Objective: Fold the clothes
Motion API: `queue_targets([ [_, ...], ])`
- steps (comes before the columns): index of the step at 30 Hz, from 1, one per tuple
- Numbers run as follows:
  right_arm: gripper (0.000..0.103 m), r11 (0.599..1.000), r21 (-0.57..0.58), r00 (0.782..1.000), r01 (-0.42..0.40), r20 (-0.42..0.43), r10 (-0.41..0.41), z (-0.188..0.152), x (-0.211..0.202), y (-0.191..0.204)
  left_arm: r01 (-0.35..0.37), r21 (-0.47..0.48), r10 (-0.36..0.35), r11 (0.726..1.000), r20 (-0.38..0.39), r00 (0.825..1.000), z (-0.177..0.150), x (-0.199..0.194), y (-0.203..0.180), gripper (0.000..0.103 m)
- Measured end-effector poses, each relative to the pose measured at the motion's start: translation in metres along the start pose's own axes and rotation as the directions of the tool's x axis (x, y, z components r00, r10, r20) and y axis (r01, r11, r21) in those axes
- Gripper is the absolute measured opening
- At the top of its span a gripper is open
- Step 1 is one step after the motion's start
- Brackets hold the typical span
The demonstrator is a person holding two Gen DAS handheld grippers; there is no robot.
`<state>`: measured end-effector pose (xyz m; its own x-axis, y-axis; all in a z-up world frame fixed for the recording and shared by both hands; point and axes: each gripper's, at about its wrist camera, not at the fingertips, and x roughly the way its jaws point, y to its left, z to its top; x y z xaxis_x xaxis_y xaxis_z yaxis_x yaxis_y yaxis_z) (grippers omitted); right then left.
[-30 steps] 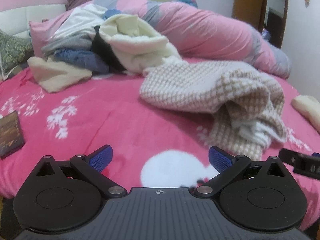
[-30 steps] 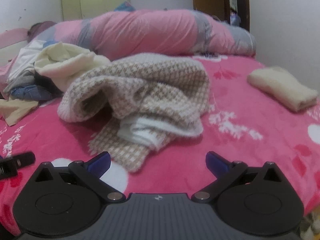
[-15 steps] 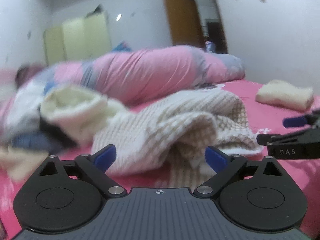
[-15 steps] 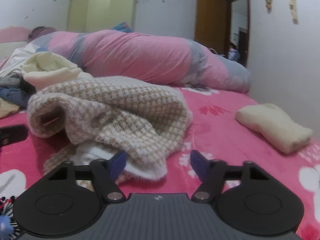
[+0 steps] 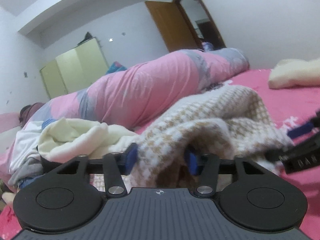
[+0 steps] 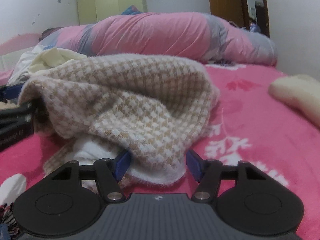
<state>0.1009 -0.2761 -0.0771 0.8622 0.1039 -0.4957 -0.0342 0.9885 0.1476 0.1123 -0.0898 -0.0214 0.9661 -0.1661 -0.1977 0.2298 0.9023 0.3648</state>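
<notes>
Right ahead of both your tools the crumpled beige-and-white houndstooth knit sweater (image 6: 128,100) lies heaped on the pink floral fleece bedspread (image 6: 250,124), soft, thick, floppy, its bunched folds bracketed by your left gripper (image 5: 163,157) and right gripper (image 6: 158,165), whose blue pads stand apart, so take firm hold at hem edges.

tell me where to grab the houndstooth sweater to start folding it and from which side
Grip the houndstooth sweater at its two near edges, coming in low from the front. The right hand-held gripper already brackets the drooping fuzzy hem, the left hand-held gripper the bunched fold at the other end. Both edges hang free above the pink bedspread, so the fingers can likely close around a single layer.
</notes>
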Motion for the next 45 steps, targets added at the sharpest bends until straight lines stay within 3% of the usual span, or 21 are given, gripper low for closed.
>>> queue_targets([
  [2,0.058,0.999,0.028,0.999,-0.034,0.004,0.034,-0.001,0.0,-0.004,-0.012,-0.053,0.013,0.999,0.008,1.0,0.002,0.003,0.005,0.033],
  [4,0.034,0.996,0.048,0.998,-0.068,0.012,0.068,-0.001,-0.001,-0.007,-0.022,-0.112,0.024,0.993,0.019,1.0,0.006,0.002,0.011,0.027],
  [5,0.031,0.997,0.042,0.998,-0.066,0.025,0.065,-0.001,-0.004,-0.005,-0.026,-0.135,0.03,0.991,0.026,0.999,0.007,0.001,0.014,0.022],
  [7,0.011,0.998,0.027,0.997,-0.052,0.059,0.05,0.0,-0.013,-0.001,-0.03,-0.171,0.039,0.985,0.047,0.998,0.012,-0.004,0.017,0.018],
  [13,0.01,0.999,0.022,0.986,-0.036,0.162,0.032,0.005,-0.051,0.004,-0.02,-0.204,0.046,0.979,0.119,0.992,0.026,-0.035,0.028,0.009],
  [19,0.009,1.0,0.018,0.965,-0.02,0.262,0.015,0.01,-0.088,0.009,0.022,-0.29,0.029,0.957,0.169,0.985,0.041,-0.077,0.046,0.008],
  [26,0.009,0.999,0.019,0.921,-0.028,0.39,0.018,0.02,-0.158,0.015,0.043,-0.349,0.038,0.936,0.221,0.975,0.05,-0.126,0.061,0.007],
  [35,0.008,0.998,0.029,0.869,-0.054,0.494,0.033,0.021,-0.219,0.026,0.038,-0.367,0.075,0.929,0.29,0.954,0.058,-0.184,0.084,0.006],
  [42,0.008,0.993,-0.081,0.818,-0.082,0.563,0.114,0.048,-0.233,0.053,0.034,-0.415,0.102,0.909,0.302,0.948,0.052,-0.208,0.113,0.006],
  [45,0.008,0.985,-0.136,0.819,-0.103,0.55,0.162,0.064,-0.221,0.068,0.018,-0.441,0.114,0.897,0.27,0.956,0.042,-0.205,0.128,0.006],
])
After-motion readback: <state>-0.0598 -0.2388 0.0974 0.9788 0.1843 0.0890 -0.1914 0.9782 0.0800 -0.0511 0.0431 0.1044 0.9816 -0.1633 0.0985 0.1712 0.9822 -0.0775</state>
